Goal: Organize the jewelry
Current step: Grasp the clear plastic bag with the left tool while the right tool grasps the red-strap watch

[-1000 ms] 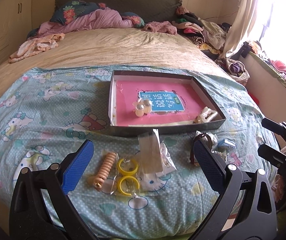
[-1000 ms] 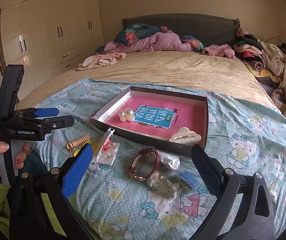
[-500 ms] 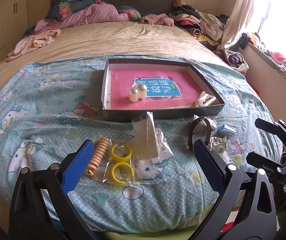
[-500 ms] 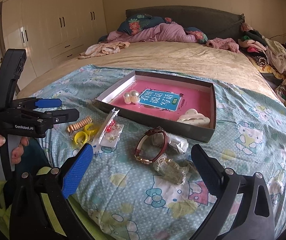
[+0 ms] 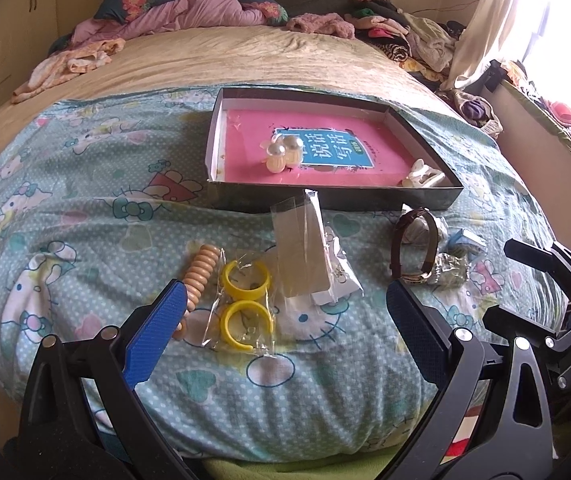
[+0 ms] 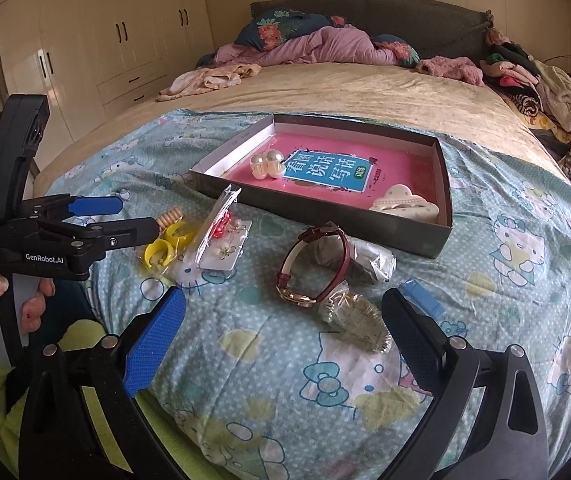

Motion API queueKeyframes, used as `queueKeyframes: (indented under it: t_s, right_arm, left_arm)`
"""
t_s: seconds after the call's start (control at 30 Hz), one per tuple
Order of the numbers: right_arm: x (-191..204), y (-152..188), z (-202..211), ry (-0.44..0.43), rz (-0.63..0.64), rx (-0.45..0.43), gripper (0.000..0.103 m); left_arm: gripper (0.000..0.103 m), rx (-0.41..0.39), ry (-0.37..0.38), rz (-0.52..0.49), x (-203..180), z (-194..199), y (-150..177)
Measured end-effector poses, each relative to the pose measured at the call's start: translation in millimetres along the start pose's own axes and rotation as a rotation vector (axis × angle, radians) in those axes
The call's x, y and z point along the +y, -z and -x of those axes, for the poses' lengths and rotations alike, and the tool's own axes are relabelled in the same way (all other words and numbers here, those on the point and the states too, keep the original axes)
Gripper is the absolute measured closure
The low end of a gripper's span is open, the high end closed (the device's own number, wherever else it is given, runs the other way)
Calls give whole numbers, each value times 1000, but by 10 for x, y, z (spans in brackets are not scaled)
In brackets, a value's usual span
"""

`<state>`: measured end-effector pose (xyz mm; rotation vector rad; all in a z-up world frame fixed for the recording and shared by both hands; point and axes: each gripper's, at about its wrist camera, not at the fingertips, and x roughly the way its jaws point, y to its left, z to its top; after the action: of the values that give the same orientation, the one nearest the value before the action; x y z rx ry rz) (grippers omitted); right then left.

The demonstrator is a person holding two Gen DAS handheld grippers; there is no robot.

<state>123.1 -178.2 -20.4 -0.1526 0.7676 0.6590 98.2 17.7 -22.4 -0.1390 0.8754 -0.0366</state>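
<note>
A shallow dark box [image 5: 333, 204] [image 6: 325, 216] with a pink book inside holds pearl clips [image 5: 283, 152] [image 6: 267, 164] and a cream hair clip [image 5: 421, 174] [image 6: 403, 204]. On the blanket in front lie a wooden bead bracelet [image 5: 199, 270], bagged yellow rings [image 5: 245, 300] [image 6: 165, 246], an earring card in plastic [image 5: 309, 256] [image 6: 225, 240], a maroon-strap watch [image 5: 415, 248] [image 6: 313, 268] and a bagged metallic piece [image 6: 355, 316]. My left gripper [image 5: 281, 312] is open above the rings. My right gripper [image 6: 283, 320] is open just short of the watch.
A teal cartoon-print blanket [image 6: 505, 280] covers the bed's near end. Pillows and a pink quilt [image 6: 325, 46] lie at the headboard, piled clothes [image 6: 525, 76] at the right, wardrobes [image 6: 105, 36] at the left. A small blue item [image 6: 421, 298] sits beside the right finger.
Both grippers have risen and tilted down over the bed, so the jewelry sits more centred between the fingers. Nothing was picked up; both stay open.
</note>
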Motion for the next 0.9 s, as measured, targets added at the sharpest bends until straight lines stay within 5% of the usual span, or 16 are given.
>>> queueKeyframes:
  t_s: [0.63, 0.9]
  right_arm:
    - [-64, 44, -691, 59, 4, 76, 7]
    - [-47, 28, -920, 90, 55, 96, 30]
  left_arm:
    - [13, 57, 66, 39, 114, -304, -43]
    - [24, 103, 105, 48, 95, -539, -151]
